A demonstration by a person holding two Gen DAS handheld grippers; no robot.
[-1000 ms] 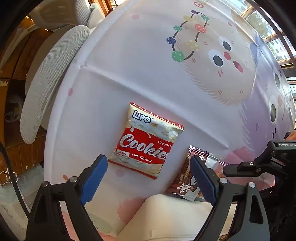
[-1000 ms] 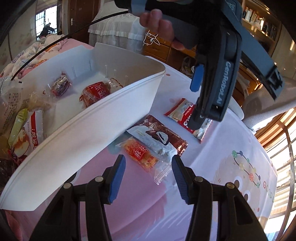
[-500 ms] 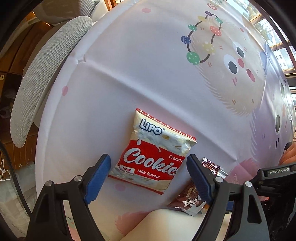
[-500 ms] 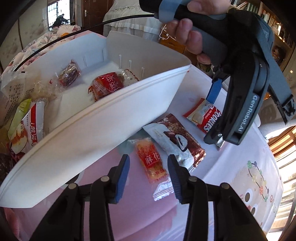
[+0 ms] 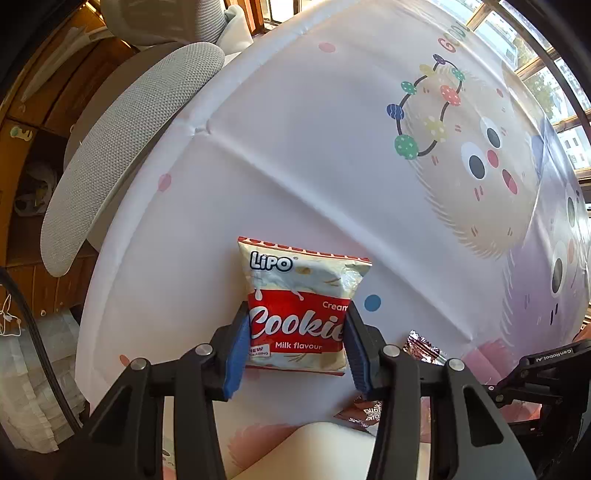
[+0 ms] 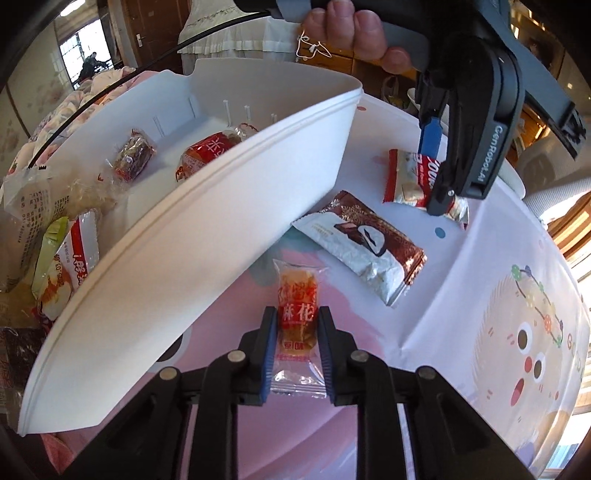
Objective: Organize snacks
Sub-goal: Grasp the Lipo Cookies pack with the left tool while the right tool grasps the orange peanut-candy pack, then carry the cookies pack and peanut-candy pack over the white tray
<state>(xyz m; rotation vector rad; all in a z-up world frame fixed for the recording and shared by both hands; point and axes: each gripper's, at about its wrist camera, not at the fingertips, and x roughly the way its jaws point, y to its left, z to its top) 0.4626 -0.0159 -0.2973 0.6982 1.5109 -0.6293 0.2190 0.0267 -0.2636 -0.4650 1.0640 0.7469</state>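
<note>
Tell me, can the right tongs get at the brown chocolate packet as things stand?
Probably not now: the right tongs are shut on the orange snack packet. The brown chocolate packet lies uncovered just beyond, beside the white tray.

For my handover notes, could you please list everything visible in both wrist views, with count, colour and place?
Cookie packet: one, red and white, on the tablecloth between the left fingers.
Twist snack packet: one, clear with orange-red label, on the cloth, gripped by the right fingers.
Chocolate bar wrapper: one, brown and silver, on the cloth beside the bin.
Bin: one, white, left of the loose snacks.
Snacks in the bin: at least two, red and dark wrappers; more packets at its left end, unclear.
Tablecloth: one, white and pink with cartoon prints.
Chair: one, grey, beyond the table edge.
Left gripper: closing on the cookie packet.
Right gripper: shut.
Hand: one, holding the left gripper's handle.
</note>
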